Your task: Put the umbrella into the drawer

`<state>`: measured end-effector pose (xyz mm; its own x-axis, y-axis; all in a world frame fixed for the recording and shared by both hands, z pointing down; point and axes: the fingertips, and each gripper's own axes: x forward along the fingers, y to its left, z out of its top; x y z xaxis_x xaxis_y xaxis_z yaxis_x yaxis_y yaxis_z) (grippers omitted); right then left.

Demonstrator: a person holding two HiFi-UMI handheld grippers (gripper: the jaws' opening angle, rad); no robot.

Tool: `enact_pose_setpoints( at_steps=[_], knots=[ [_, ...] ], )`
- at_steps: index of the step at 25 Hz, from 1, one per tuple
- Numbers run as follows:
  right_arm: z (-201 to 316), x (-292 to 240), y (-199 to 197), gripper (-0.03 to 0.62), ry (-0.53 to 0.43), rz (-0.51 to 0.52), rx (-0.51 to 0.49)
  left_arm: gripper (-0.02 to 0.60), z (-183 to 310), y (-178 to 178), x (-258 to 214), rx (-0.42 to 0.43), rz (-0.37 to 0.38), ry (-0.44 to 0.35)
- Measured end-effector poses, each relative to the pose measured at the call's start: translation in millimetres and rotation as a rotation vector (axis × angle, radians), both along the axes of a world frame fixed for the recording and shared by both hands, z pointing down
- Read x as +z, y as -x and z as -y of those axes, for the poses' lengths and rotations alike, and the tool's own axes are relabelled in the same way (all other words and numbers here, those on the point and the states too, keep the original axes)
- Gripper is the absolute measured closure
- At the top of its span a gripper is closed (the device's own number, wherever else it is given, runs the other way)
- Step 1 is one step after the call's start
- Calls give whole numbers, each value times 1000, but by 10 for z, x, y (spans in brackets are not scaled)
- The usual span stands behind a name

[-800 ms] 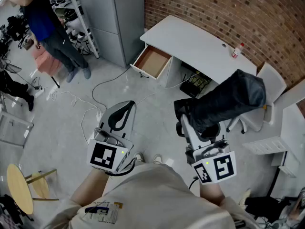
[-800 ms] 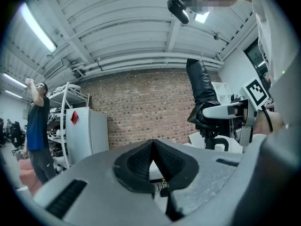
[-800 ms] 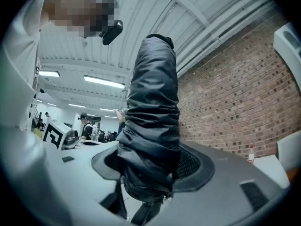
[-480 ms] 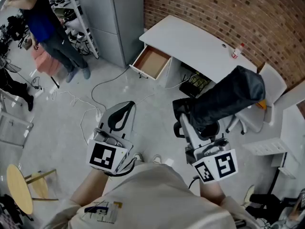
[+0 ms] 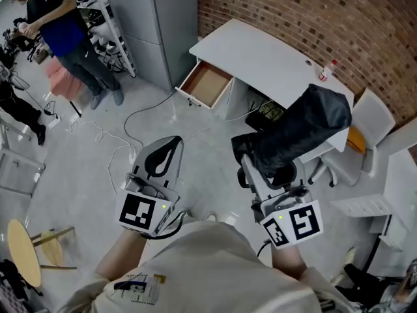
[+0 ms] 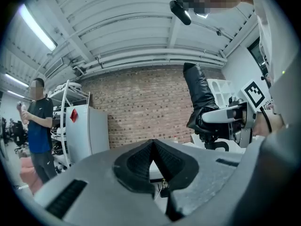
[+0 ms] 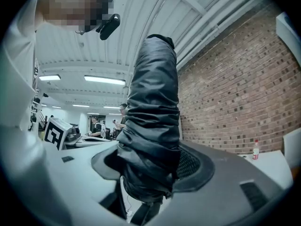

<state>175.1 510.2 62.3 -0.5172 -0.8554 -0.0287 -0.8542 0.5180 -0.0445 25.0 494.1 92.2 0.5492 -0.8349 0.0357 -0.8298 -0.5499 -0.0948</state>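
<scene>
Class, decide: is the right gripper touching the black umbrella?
Touching. The right gripper view shows the umbrella clamped between the pads of the right gripper.

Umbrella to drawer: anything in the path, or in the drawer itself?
Nothing visible does. The black folded umbrella is held in the right gripper; the open wooden-bottomed drawer of the white desk looks empty, with only grey floor between.

I see bright, even light from above: ceiling tubes (image 7: 103, 80) glow white, and a light strip (image 6: 36, 27) flares on the left. Both gripper views bow into dark round corners. The floor (image 5: 71, 175) carries soft glare; the black umbrella (image 7: 150, 126) shows its folds sharp.
</scene>
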Motion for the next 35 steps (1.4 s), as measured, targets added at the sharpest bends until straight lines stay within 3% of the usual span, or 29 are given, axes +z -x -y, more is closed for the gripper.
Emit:
enact_pose_setpoints(
  at_steps=[10, 21, 35],
  knots=[
    [124, 206, -268, 324, 43, -22, -38, 574, 41, -314, 109, -18, -1, 2],
    [446, 369, -88, 324, 41, -42, -55, 574, 237, -9, 286, -71, -10, -9],
    [1778, 820, 510, 324, 145, -86, -82, 574, 1514, 533, 617, -74, -26, 45]
  ],
)
